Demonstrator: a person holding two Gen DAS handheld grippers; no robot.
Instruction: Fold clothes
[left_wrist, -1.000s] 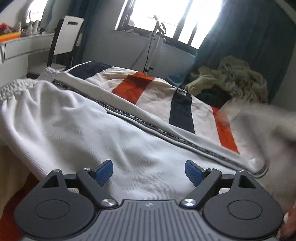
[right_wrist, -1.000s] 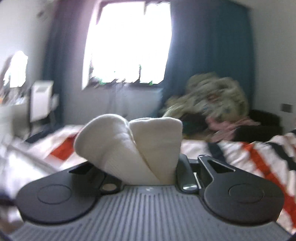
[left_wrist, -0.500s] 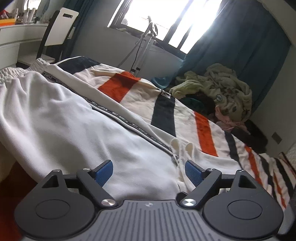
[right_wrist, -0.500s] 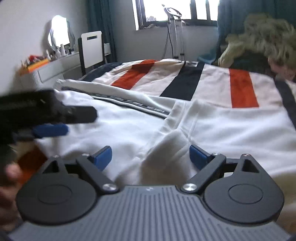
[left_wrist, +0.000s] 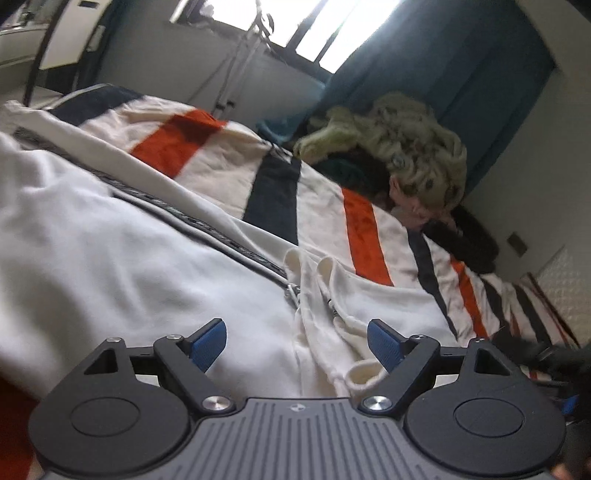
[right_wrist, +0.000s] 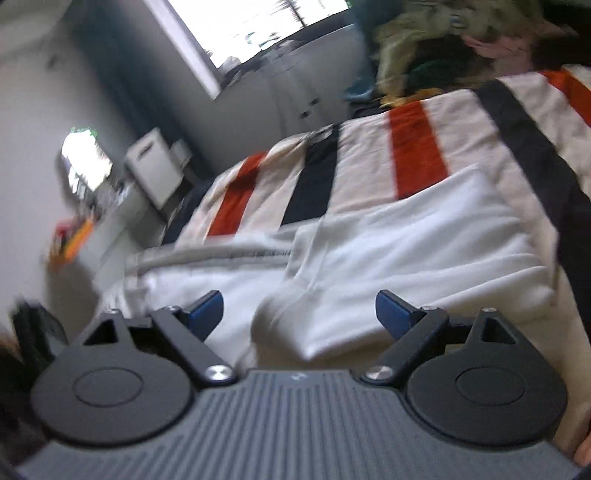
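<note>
- Covering the bed, a striped bedspread (left_wrist: 229, 173) of cream with orange and navy bands runs from the near foreground to the far wall under the window (left_wrist: 332, 29); the right wrist view shows the same bands tilted and motion-blurred.
- White garment (left_wrist: 110, 258): a large, soft, ribbed-looking white piece lying spread on the bedspread, filling the near left of the left wrist view. A dark printed tape or zipper band (left_wrist: 199, 225) crosses it diagonally, ending at a small metal pull near the middle. Its nearest part is bunched into narrow cream folds with a rolled edge just ahead of the left claw. In the right wrist view the garment (right_wrist: 406, 251) appears as a flat white panel with a folded flap and a grey band along its far edge.
- Clothes pile (left_wrist: 399, 155): a heap of pale greenish and dark fabric at the far side of the bed, before a teal curtain (left_wrist: 461, 74).
- Left claw (left_wrist: 297, 341): released, blue-padded fingers wide apart, hovering low over the bunched folds; nothing is held between them.
- Right claw (right_wrist: 299, 312): likewise spread wide and gripping nothing, positioned above the near edge of the white panel; a rounded fold of cloth lies below the gap.
- Chair (right_wrist: 155, 166): white, blurred, beside the far wall.
</note>
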